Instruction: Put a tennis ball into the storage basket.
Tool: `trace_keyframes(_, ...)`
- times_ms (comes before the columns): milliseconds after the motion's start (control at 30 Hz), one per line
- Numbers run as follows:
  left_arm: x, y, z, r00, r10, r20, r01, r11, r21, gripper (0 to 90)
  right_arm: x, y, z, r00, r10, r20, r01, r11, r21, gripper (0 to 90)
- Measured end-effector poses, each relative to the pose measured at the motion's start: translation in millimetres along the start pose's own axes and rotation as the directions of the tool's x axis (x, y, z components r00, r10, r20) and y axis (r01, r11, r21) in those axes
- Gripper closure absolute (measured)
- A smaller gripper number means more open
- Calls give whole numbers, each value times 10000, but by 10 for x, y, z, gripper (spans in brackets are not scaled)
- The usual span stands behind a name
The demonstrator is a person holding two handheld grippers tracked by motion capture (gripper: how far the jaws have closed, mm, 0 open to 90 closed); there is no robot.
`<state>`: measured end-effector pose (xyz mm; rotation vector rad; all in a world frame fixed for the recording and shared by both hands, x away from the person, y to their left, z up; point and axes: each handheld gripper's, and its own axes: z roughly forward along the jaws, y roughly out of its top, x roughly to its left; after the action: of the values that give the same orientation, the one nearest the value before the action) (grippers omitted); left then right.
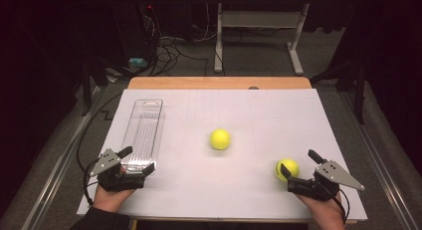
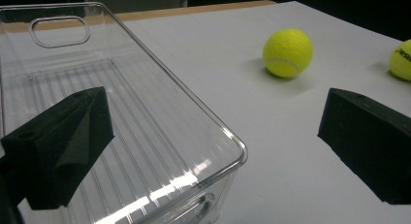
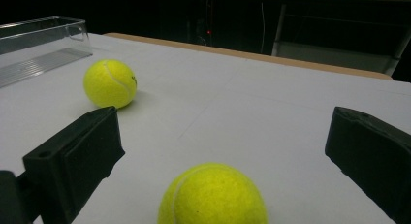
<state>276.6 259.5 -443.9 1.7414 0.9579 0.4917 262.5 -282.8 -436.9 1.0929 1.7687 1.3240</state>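
Left gripper view — tennis ball (image 2: 401, 59) lettering unreadable.

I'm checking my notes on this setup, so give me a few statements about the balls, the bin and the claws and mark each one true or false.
1. Two balls lie on the table. True: one ball mid-table, the other ball by the right claw.
2. A ball sits inside the bin. False: the bin holds nothing.
3. The right claw is shut on a ball. False: its jaws stand open, the ball between them, not pressed.
4. The left claw is open at the bin's near end. True.
5. The bin is clear plastic. True.
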Motion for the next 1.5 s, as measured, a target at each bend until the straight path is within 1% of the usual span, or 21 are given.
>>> trace_keyframes(167, -8, 3, -4, 10000, 11, 13, -11, 10000, -54, 1, 2, -8, 1, 10000, -13, 37, 13, 10000, 50, 0)
trace_keyframes(267, -7, 4, -3, 10000, 7, 11, -7, 10000, -60, 1, 5, -16, 16, 10000, -74, -19, 74, 9999, 85, 0)
trace_keyframes(467, -35, 21, 5, 9999, 43, 126, -43, 10000, -39, 1, 18, -20, 24, 9999, -85, -87, 86, 9999, 119, 0)
trace_keyframes(567, -86, 52, 20, 9996, 195, 227, -196, 9998, 43, 3, 17, -26, 29, 9999, -128, -106, 129, 9998, 142, 0)
trace_keyframes(700, -180, 96, 67, 9983, 479, 343, -490, 9983, 320, 6, 12, -36, 34, 9999, -103, -101, 105, 9997, 213, 0)
trace_keyframes(867, -295, 138, 129, 9953, 720, 654, -761, 9951, 628, 6, 12, -52, 48, 9999, -114, -117, 118, 9995, 294, 0)
trace_keyframes(967, -356, 156, 168, 9932, 858, 793, -923, 9923, 824, 6, 14, -54, 50, 9999, -110, -105, 114, 9994, 337, 0)
trace_keyframes(1000, -397, 164, 197, 9915, 924, 915, -1014, 9899, 993, 6, 12, -58, 51, 9999, -94, -120, 98, 9994, 341, 0)
trace_keyframes(1033, -397, 164, 197, 9915, 924, 915, -1014, 9899, 993, 6, 12, -58, 51, 9999, -94, -120, 98, 9994, 341, 0)
trace_keyframes(1167, -466, 167, 256, 9883, 1058, 1099, -1195, 9846, 1276, 6, 11, -62, 53, 9999, -119, -99, 122, 9993, 355, 0)
trace_keyframes(1267, -509, 163, 294, 9840, 1229, 1286, -1412, 9794, 1442, 6, 14, -62, 56, 9998, -182, -129, 187, 9992, 362, 0)
trace_keyframes(1300, -522, 157, 311, 9840, 1213, 1302, -1398, 9796, 1441, 6, 14, -62, 56, 9998, -182, -129, 187, 9992, 362, 0)
trace_keyframes(1367, -545, 150, 336, 9827, 1267, 1350, -1472, 9769, 1549, 6, 13, -62, 56, 9997, -220, -133, 224, 9991, 360, 0)
trace_keyframes(1400, -561, 145, 350, 9810, 1350, 1396, -1574, 9736, 1650, 6, 14, -63, 55, 9997, -204, -131, 209, 9991, 366, 0)
trace_keyframes(1433, -573, 140, 361, 9801, 1393, 1418, -1623, 9726, 1666, 6, 14, -64, 55, 9997, -203, -132, 208, 9991, 376, 0)
trace_keyframes(1500, -609, 132, 388, 9772, 1531, 1470, -1789, 9667, 1832, 6, 14, -67, 54, 9997, -193, -132, 198, 9990, 390, 0)
